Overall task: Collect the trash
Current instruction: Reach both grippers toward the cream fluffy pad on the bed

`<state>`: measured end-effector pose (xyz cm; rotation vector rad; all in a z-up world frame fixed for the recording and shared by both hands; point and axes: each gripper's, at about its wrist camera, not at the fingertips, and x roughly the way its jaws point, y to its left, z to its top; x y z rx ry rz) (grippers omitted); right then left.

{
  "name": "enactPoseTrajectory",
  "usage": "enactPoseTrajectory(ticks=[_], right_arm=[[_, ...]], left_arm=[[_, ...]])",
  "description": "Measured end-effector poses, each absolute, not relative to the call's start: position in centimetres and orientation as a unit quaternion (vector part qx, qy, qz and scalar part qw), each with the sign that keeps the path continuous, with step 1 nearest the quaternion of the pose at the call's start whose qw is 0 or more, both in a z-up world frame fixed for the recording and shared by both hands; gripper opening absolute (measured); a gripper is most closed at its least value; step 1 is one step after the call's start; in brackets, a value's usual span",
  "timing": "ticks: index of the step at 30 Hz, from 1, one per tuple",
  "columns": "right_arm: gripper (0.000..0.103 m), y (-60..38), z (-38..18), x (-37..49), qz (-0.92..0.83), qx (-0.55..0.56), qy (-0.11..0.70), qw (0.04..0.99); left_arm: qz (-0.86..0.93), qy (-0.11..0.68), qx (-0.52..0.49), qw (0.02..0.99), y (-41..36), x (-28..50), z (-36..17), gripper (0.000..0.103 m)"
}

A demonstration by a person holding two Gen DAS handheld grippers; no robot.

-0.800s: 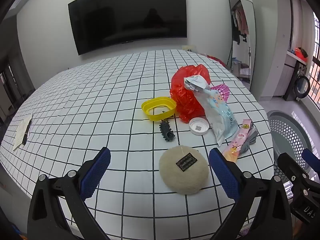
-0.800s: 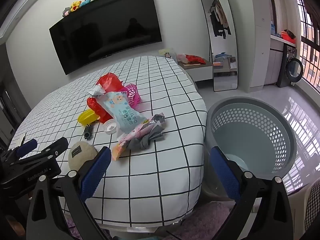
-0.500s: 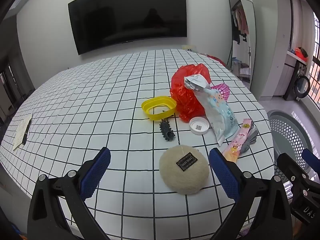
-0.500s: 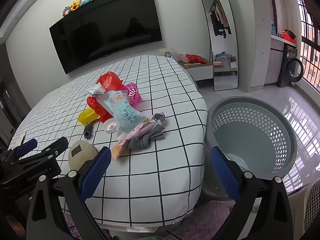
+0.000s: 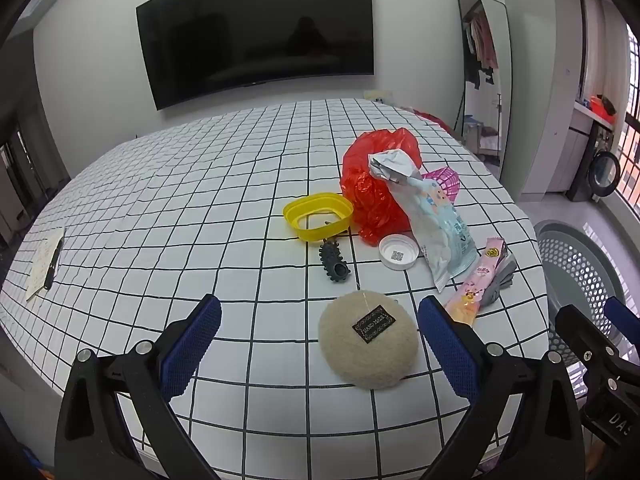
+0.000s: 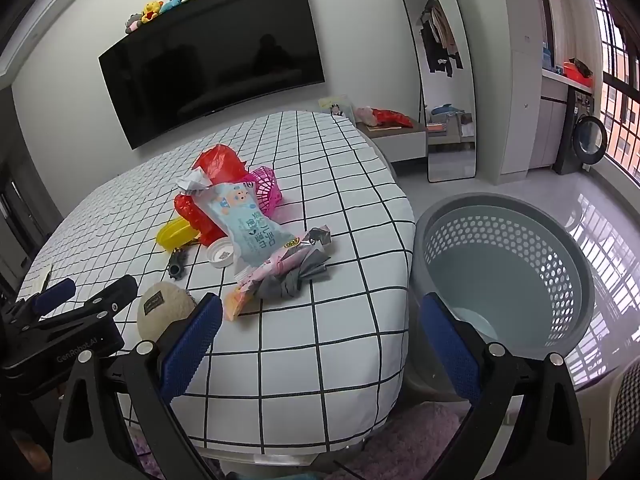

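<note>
Trash lies on the checked bed: a red plastic bag [image 5: 374, 188], a light blue wipes pack [image 5: 434, 224], a yellow ring [image 5: 318, 216], a white cap [image 5: 398, 252], a dark spiky piece [image 5: 334, 262], a pink wrapper [image 5: 476, 286] on grey cloth [image 6: 296, 280], and a beige round pad [image 5: 368, 344]. My left gripper [image 5: 318, 344] is open and empty, just short of the beige pad. My right gripper [image 6: 318, 344] is open and empty over the bed's near corner, beside the grey perforated basket [image 6: 504, 268].
A pink mesh basket [image 6: 266, 190] sits behind the wipes pack. A notepad with a pen [image 5: 46, 262] lies at the bed's left edge. A wall TV [image 5: 256, 28], a standing mirror [image 6: 444, 80] and a low side table [image 6: 392, 130] are beyond the bed.
Both views have shifted very slightly; the right gripper has crept a little toward the bed. No object has moved and both grippers stay open.
</note>
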<state>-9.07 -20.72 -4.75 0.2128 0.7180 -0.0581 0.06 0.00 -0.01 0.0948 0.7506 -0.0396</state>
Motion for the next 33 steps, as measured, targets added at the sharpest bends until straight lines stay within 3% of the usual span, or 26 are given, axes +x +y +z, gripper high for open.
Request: enactPoseTrajectory(ticks=[33], right_arm=[[0.095, -22.9, -6.5, -8.7, -0.041, 0.123, 0.363, 0.923]], left_arm=[[-0.036, 0.403, 0.034, 0.914, 0.2, 1.0, -2.3, 0.097]])
